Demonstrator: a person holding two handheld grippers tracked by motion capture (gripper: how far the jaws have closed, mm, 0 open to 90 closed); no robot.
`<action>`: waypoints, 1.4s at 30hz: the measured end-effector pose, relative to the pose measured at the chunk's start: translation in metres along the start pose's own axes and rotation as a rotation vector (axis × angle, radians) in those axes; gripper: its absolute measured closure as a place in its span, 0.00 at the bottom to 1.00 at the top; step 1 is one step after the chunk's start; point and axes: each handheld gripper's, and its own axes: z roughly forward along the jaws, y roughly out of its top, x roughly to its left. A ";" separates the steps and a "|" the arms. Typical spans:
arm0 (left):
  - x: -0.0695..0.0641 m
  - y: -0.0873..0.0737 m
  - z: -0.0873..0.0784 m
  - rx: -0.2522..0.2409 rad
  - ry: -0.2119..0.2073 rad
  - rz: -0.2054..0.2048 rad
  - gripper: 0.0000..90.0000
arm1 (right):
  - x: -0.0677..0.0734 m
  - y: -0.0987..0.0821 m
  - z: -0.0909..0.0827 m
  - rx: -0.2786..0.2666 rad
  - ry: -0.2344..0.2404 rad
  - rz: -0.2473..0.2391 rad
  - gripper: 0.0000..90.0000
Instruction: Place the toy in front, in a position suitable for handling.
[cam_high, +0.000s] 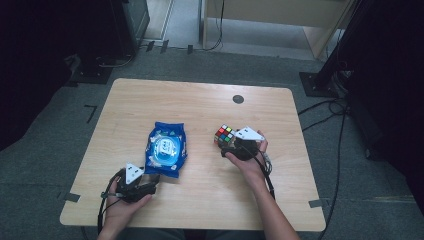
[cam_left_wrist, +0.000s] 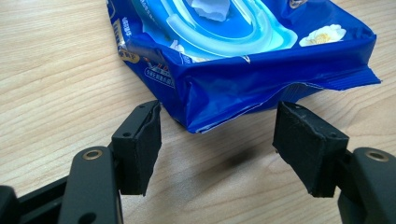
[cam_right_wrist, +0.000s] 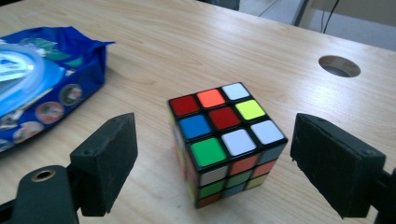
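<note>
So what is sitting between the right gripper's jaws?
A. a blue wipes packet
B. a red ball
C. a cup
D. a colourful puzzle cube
D: in the right gripper view the puzzle cube stands on the table between the open jaws of the right gripper, with gaps on both sides; the blue packet lies off to one side.

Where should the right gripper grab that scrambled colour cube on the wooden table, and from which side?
Grip the scrambled colour cube across two opposite flat side faces, coming in low from the person's side. It sits flat on the wooden table, turned corner-on to the open right gripper, so the hand probably needs a slight twist to set the pads square on its faces.
</note>
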 end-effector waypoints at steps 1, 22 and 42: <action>0.000 0.000 0.000 0.002 -0.002 -0.002 0.36 | -0.002 0.000 0.004 0.014 0.003 -0.001 0.16; 0.000 -0.001 0.004 0.021 -0.026 -0.014 0.36 | 0.021 -0.024 0.010 0.096 -0.052 0.012 0.23; 0.000 -0.001 0.004 0.029 -0.035 -0.005 0.36 | 0.042 -0.004 0.056 0.080 -0.320 0.173 0.37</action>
